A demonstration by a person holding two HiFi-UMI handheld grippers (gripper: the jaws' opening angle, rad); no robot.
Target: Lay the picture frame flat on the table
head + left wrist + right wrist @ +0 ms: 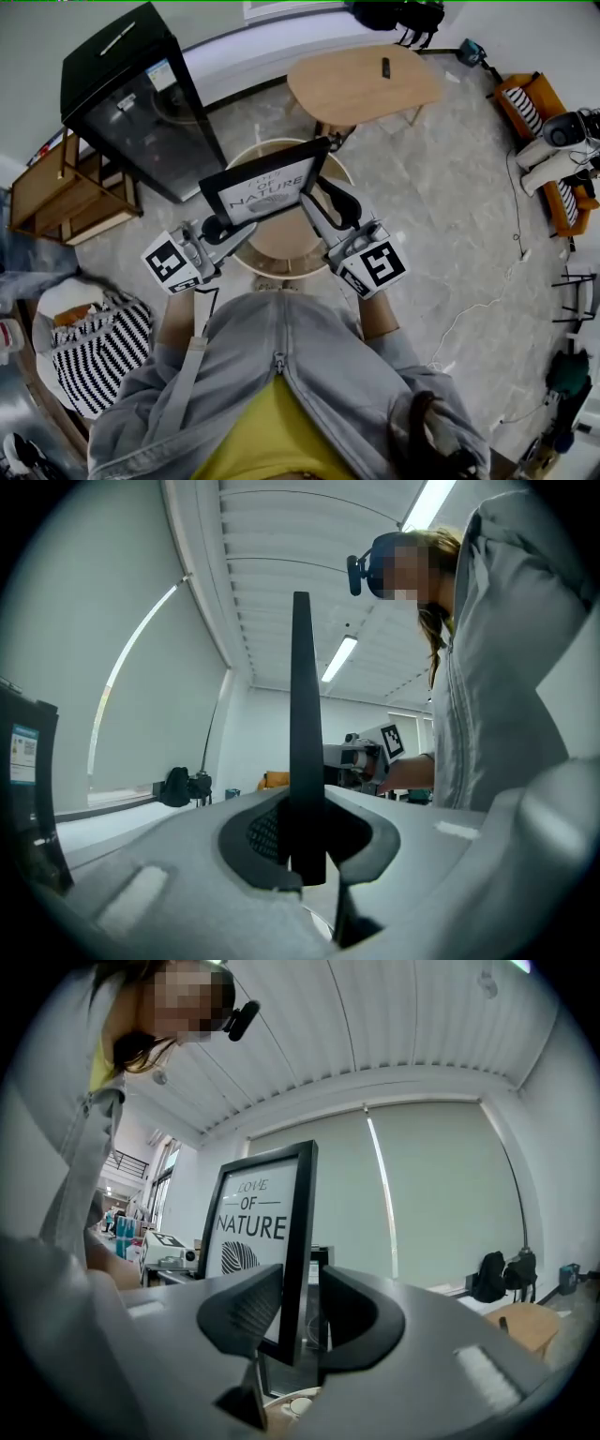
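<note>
Head view: the picture frame stands upright over the round table. The left gripper pinches one edge; the right gripper gapes loosely around the other. Lay-down is under way, and the next move likely calls for tipping it flat.

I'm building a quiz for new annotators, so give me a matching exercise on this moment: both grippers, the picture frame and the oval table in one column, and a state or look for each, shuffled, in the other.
Column one
1. left gripper
2. right gripper
3. picture frame
4. oval table

Column two
A. jaws apart, frame edge between them
B. light wood, small dark object on top
C. shut on the frame's edge
D. black-bordered, standing up, not flat

Pairs: 1-C, 2-A, 3-D, 4-B
</note>
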